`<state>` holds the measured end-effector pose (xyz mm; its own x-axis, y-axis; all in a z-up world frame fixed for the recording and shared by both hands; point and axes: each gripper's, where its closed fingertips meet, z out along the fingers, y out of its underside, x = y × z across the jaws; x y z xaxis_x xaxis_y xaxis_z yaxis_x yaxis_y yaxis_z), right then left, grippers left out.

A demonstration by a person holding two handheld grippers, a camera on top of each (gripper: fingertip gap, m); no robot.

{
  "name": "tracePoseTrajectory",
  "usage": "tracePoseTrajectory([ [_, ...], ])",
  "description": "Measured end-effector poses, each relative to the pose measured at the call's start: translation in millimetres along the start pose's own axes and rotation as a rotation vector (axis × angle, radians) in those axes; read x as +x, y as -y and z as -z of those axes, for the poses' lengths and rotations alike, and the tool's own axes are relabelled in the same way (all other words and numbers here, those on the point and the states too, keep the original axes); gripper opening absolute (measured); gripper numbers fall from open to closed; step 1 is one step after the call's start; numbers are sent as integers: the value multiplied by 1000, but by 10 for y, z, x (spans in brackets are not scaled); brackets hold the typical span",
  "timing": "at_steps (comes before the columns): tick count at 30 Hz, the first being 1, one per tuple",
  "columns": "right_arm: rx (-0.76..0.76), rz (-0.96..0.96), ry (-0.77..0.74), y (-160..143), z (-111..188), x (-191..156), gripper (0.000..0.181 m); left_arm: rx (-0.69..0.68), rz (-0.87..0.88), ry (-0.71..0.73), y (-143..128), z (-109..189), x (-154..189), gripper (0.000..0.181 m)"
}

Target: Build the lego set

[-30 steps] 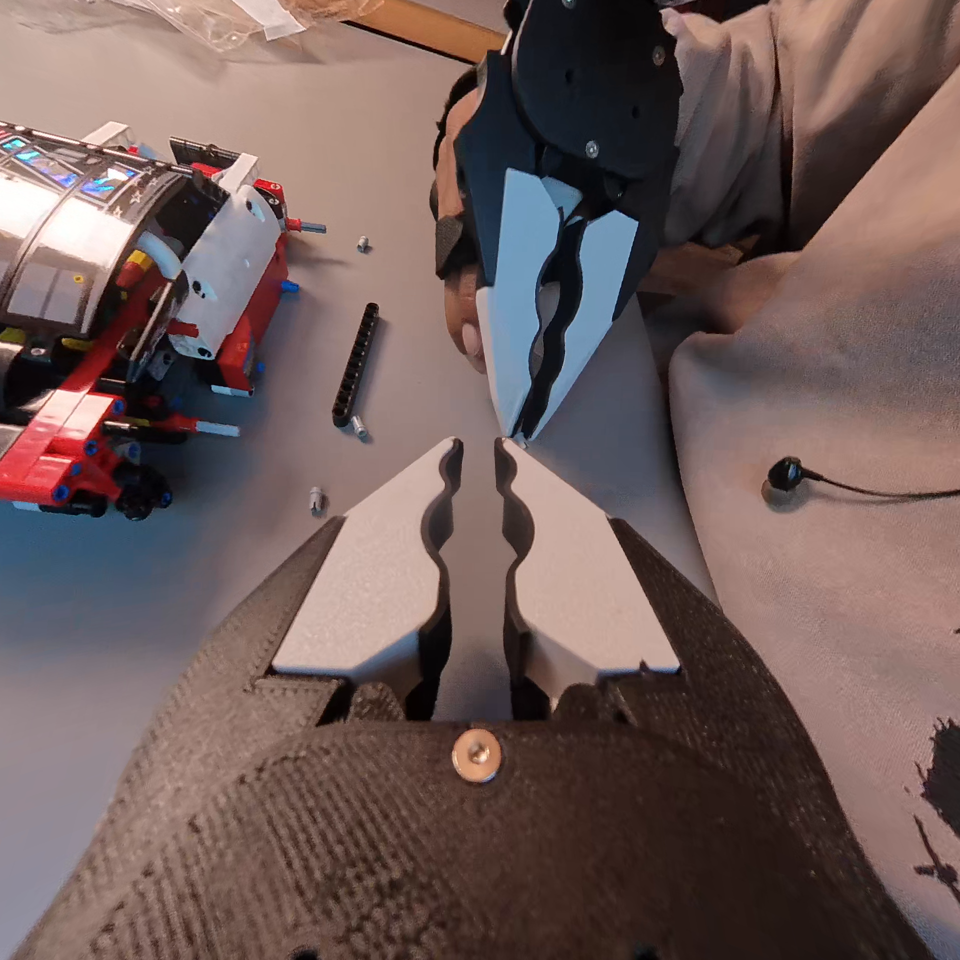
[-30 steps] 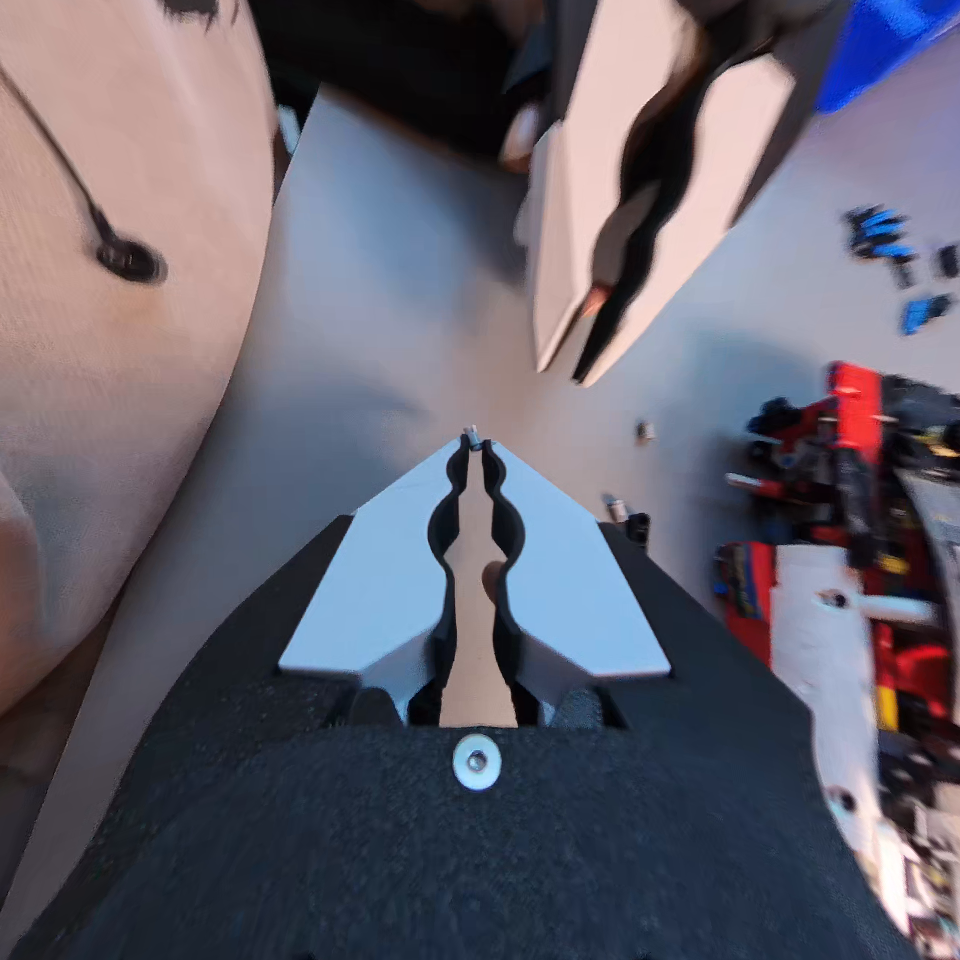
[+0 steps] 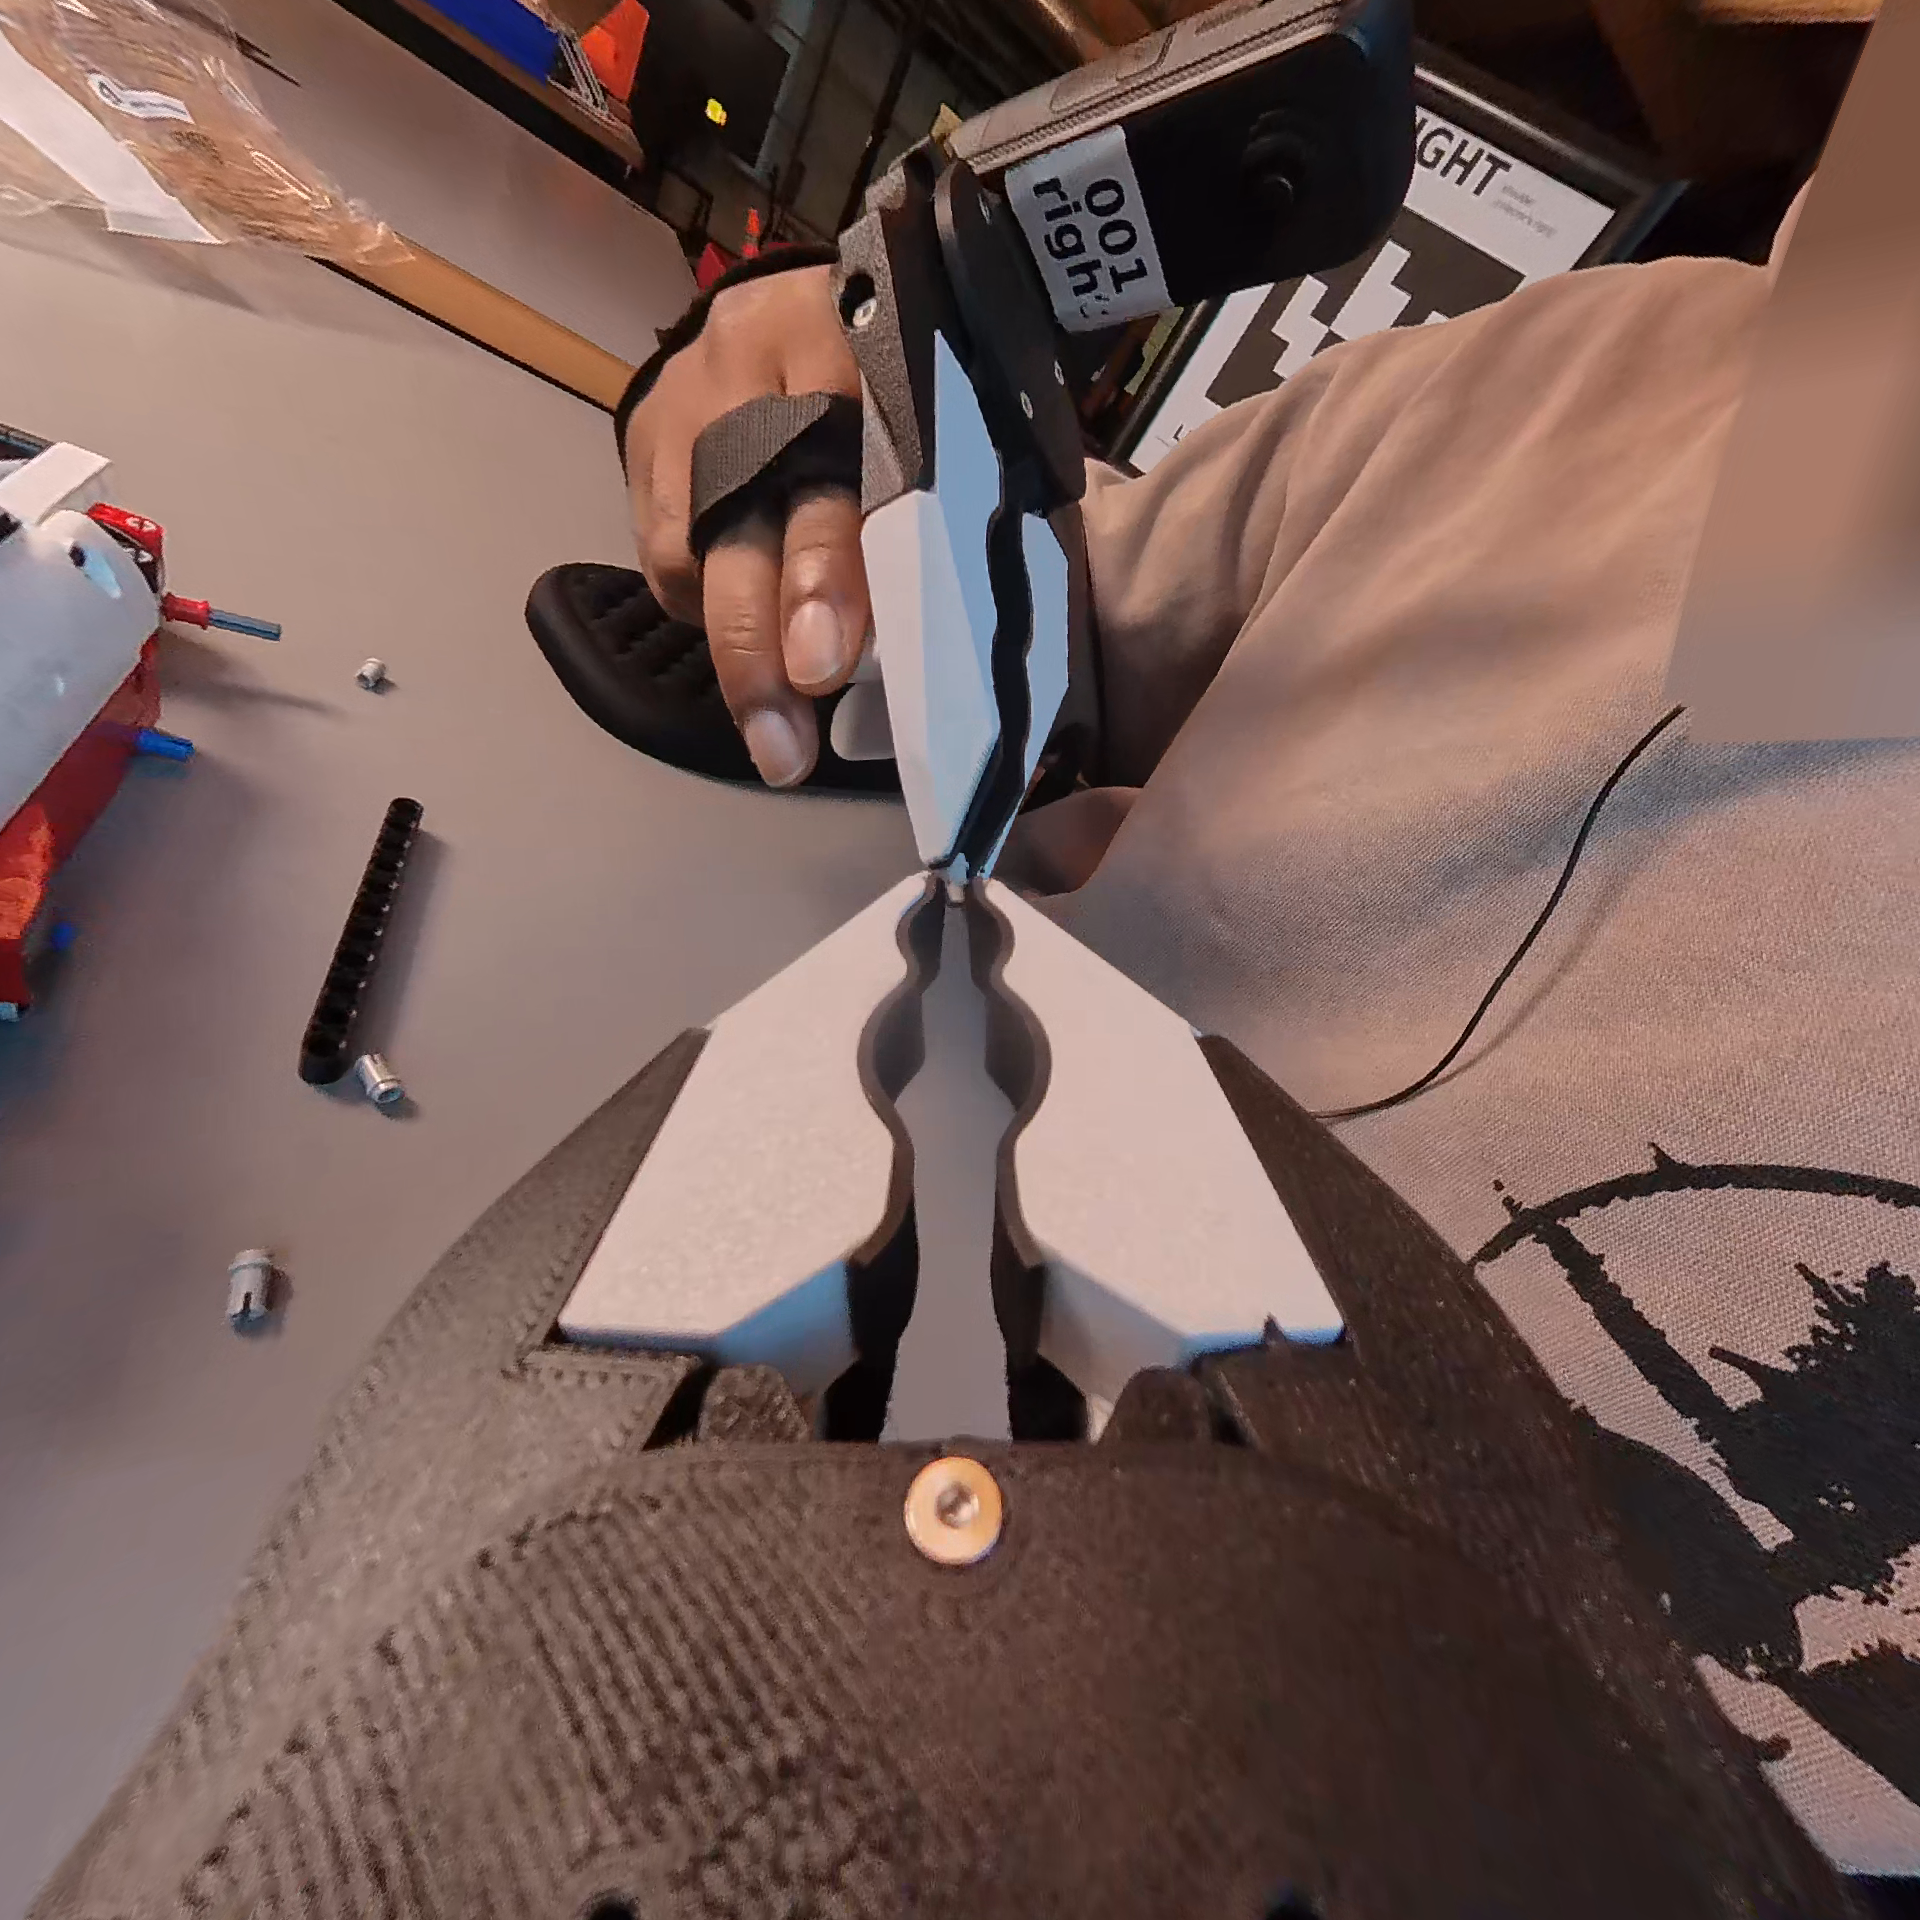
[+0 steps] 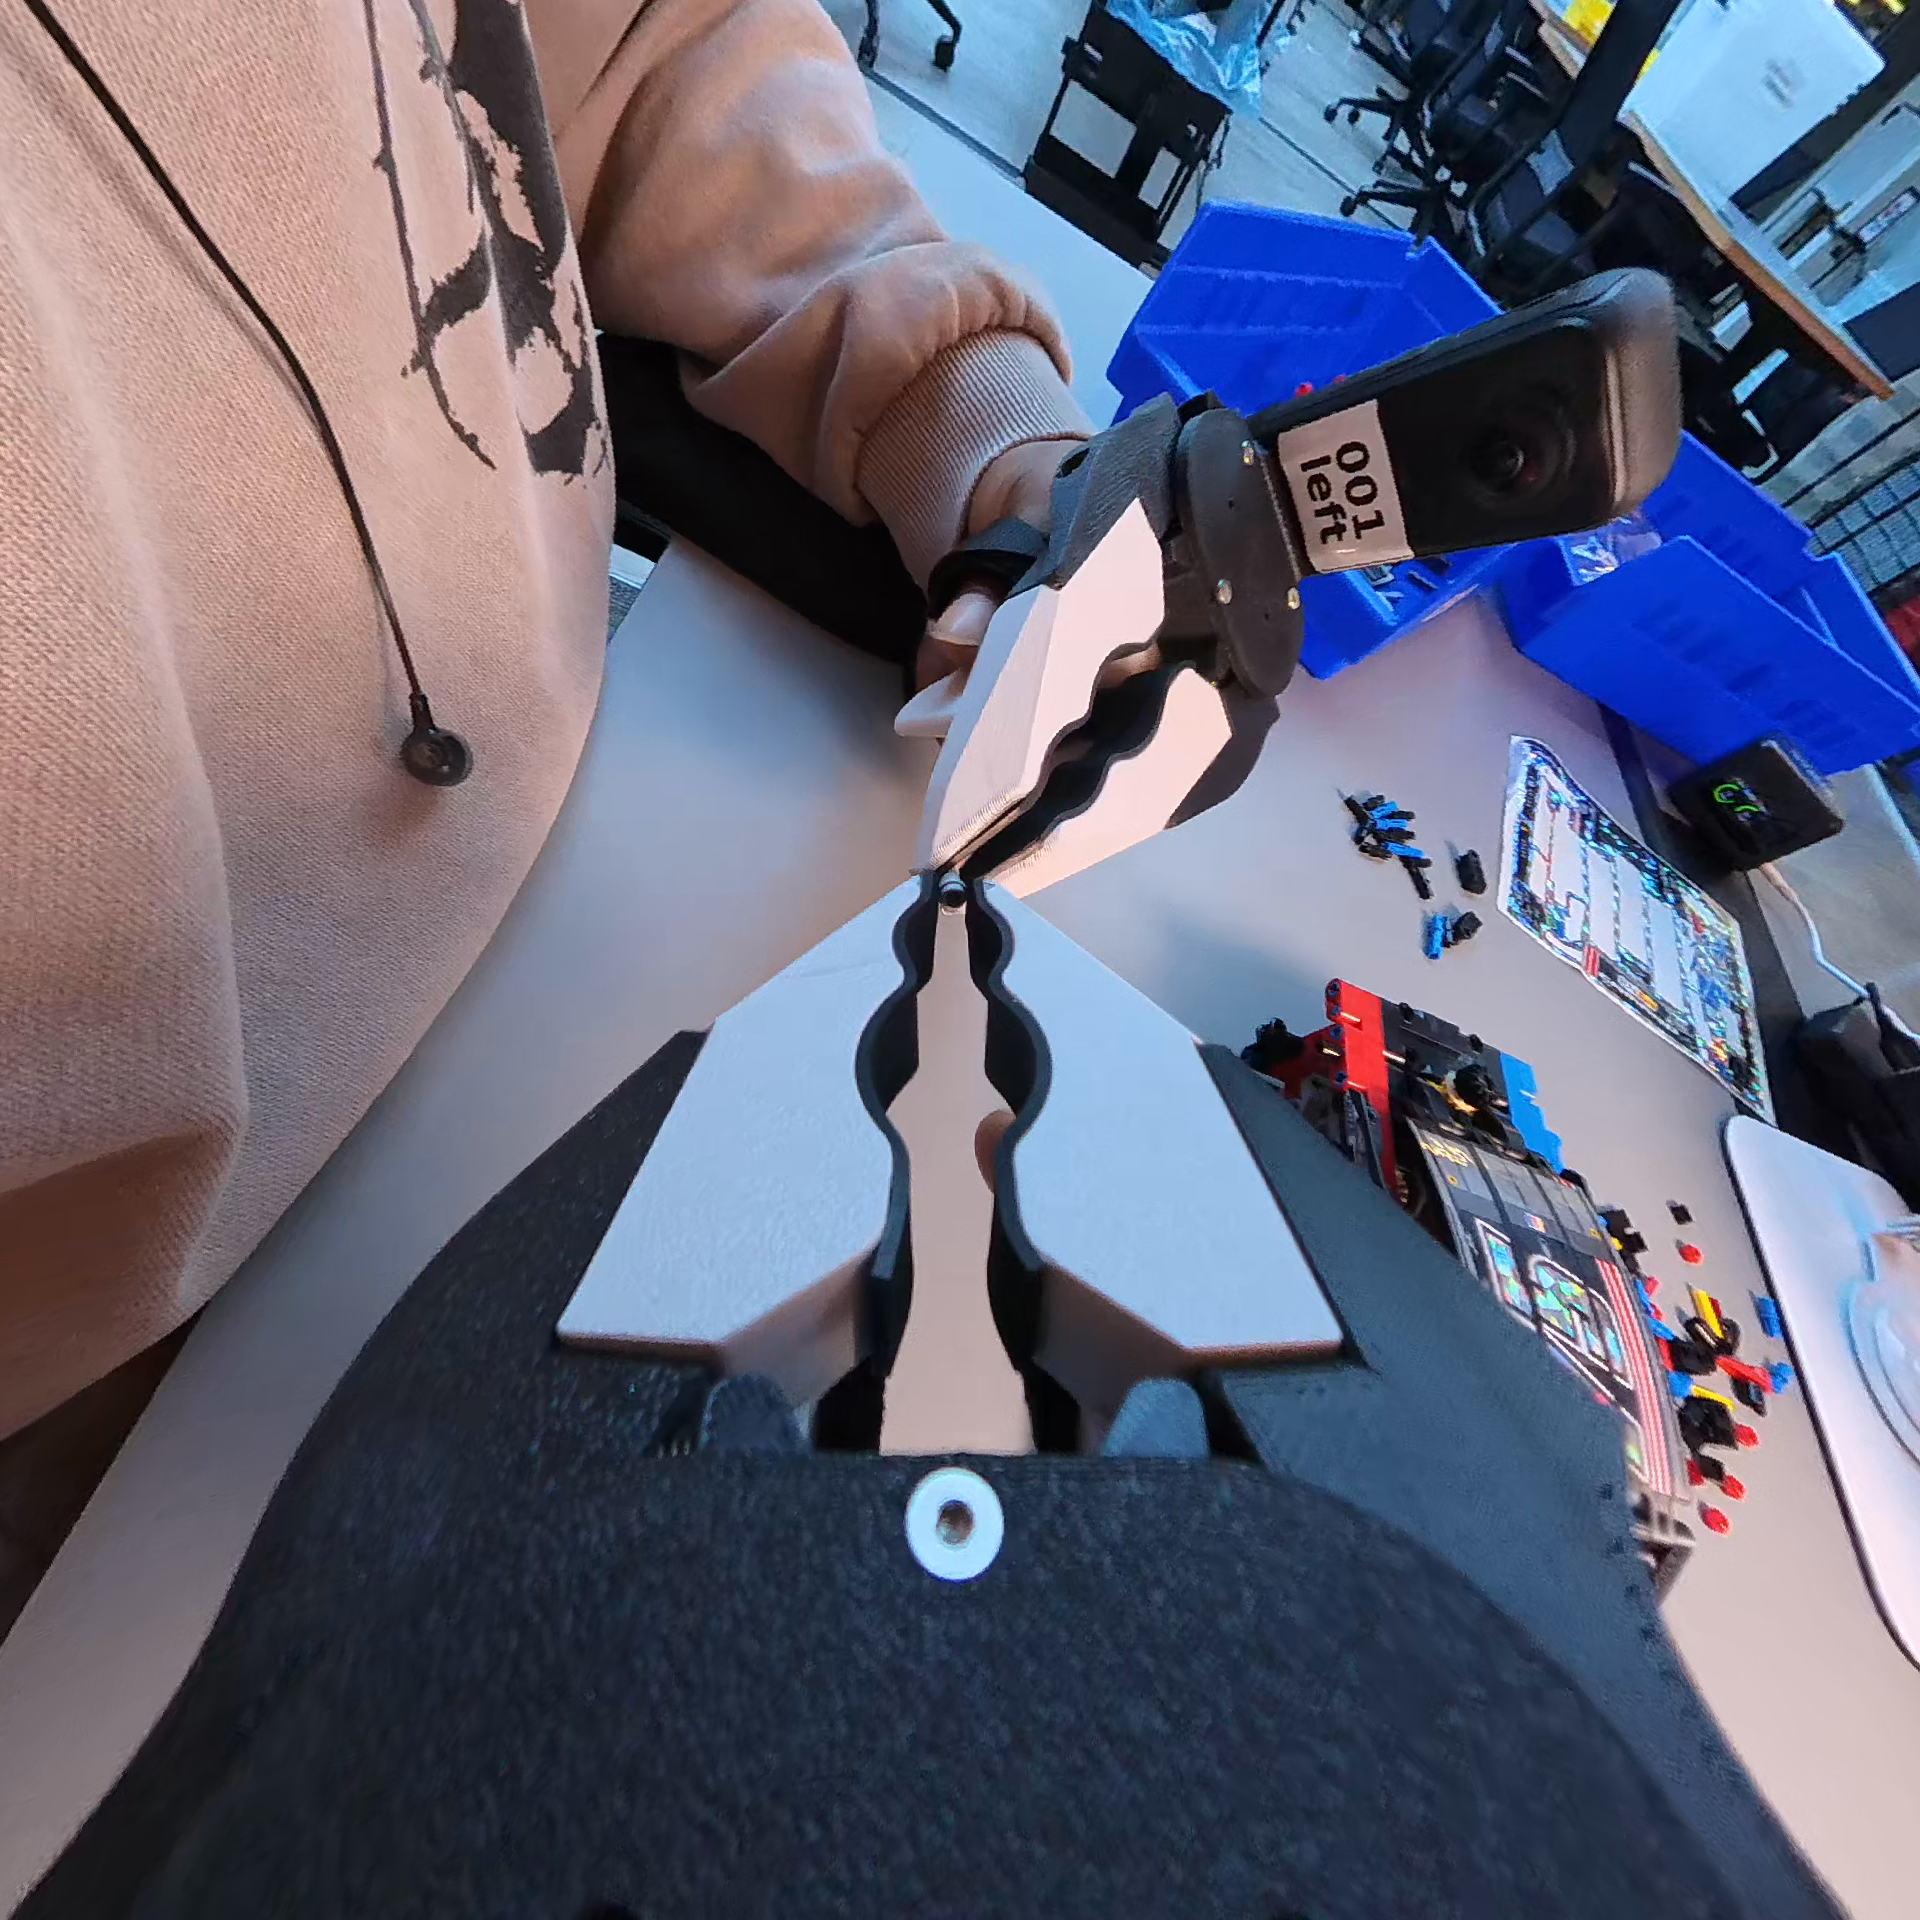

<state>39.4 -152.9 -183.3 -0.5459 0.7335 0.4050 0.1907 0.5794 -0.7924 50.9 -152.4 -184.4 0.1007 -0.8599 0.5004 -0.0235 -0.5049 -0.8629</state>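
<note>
Handoff step, looks like: right gripper [image 4: 951, 894] pinches a tiny grey pin [image 4: 950, 896] at frame centre, left gripper [image 3: 948, 891] nearly closed tip-to-tip, next needs careful alignment.

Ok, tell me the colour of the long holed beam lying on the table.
Black. The beam shows best in the left wrist view.

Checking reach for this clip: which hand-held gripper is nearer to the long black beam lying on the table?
Neither clearly. The black beam lies off to the side; the left hand-held gripper and right hand-held gripper meet tip to tip.
</note>
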Motion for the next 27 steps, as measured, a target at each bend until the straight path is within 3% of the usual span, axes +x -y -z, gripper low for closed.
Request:
tracePoseTrajectory([
  [6, -46, -34, 19, -97, 16, -25, 2, -29, -32, 60, -43, -35, -89, 2],
  [9, -128, -94, -32, -346, 200, 109, 2, -76, -120, 267, -25, 53, -402, 20],
  [12, -301, -193, -70, -799, 484, 292, 2, -251, -262, 532, -97, 201, -856, 23],
  [14, -404, -227, -55, -1025, 610, 344, 2, -357, -323, 614, -146, 198, -1055, 24],
  [21, -576, -257, 48, -1309, 569, 381, 2, -537, -395, 670, -279, 6, -1338, 19],
  [23, -605, -254, 76, -1339, 531, 372, 2, -542, -410, 687, -279, -9, -1342, 8],
  [27, -645, -256, 123, -1379, 467, 346, 2, -542, -411, 702, -303, -19, -1308, 6],
])
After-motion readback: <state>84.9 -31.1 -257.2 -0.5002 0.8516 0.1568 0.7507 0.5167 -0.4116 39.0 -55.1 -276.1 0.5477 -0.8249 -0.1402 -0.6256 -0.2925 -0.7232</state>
